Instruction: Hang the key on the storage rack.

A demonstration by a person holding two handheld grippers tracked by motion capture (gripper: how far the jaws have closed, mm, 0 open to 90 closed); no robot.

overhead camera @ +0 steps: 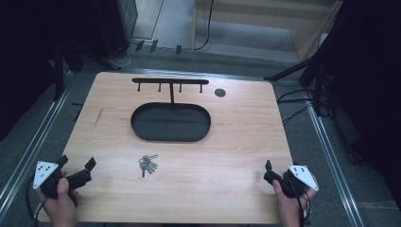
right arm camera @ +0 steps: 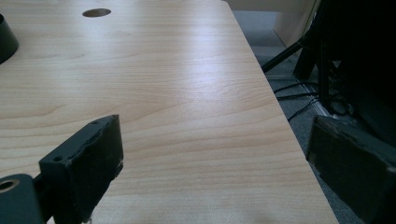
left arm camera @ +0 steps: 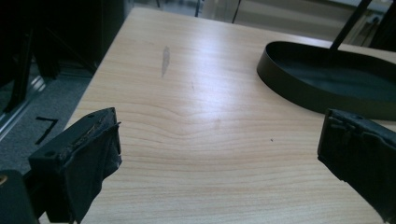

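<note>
The light wooden table with rounded corners [overhead camera: 236,142] carries everything, with a small dark round hole [overhead camera: 220,92] near its far edge. At the table's middle, toward the far side, sits a black oval metal tray [overhead camera: 142,124]; a thin post rises from its rear to a black horizontal bar with 4 short hooks [overhead camera: 170,81]. The left gripper view shows the tray's near wall [left arm camera: 299,93] at upper right and a faint grey smear on the wood [left arm camera: 165,60].

The left gripper [overhead camera: 75,165] is held at the table's near left corner, its 2 black jaws spread wide with bare wood between them and nothing held. The right gripper [overhead camera: 272,172] is held at the near right corner; its own view shows its jaws wide apart over the table's right edge, also holding nothing.

A small bunch of silver keys on a ring [overhead camera: 147,163] lies flat on the wood in front of the tray, near it but not touching, well apart from both grippers
</note>
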